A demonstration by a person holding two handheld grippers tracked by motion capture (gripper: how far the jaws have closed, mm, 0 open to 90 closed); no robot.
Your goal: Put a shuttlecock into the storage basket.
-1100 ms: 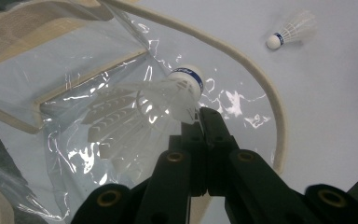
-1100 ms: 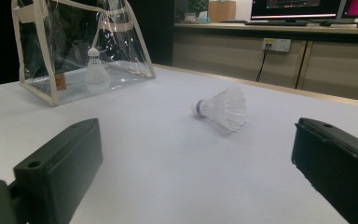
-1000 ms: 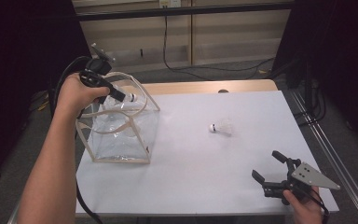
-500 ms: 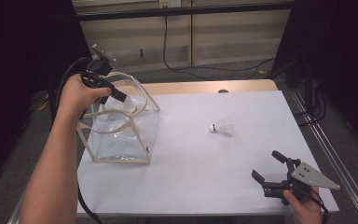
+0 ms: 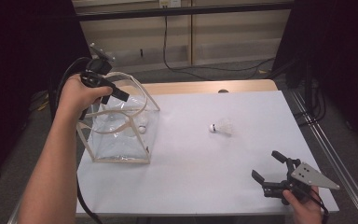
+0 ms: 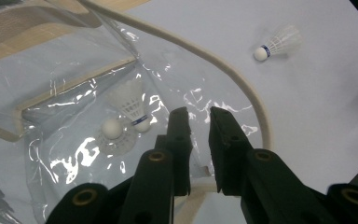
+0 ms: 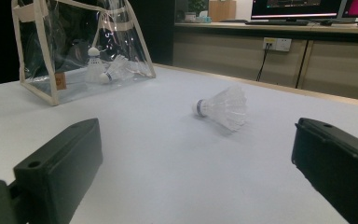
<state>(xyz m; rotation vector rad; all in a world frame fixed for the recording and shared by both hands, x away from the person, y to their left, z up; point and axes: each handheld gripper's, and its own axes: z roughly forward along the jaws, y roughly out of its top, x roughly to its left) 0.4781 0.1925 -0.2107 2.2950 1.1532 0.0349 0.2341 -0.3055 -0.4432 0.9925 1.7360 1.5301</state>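
Note:
A clear plastic bag [image 5: 121, 135] with cream trim stands upright at the table's left. Two white shuttlecocks [image 6: 130, 100] [image 6: 114, 130] lie inside it on its bottom, also seen through its wall [image 7: 114, 70]. My left gripper [image 5: 123, 97] hangs over the bag's mouth and points down into it. Its jaws [image 6: 198, 114] have just been opening and stand a little apart with nothing between them. A third shuttlecock [image 5: 221, 127] [image 7: 223, 108] lies on its side mid-table. My right gripper [image 5: 266, 165] rests low near the front right edge, open wide and aimed toward that shuttlecock.
The white table top [image 5: 191, 177] has a wooden strip along its far edge. The bag's cream handle [image 6: 242, 79] arcs just beside my left jaws. Cables run across the floor behind the table. A metal rail [image 5: 326, 154] lines the right side.

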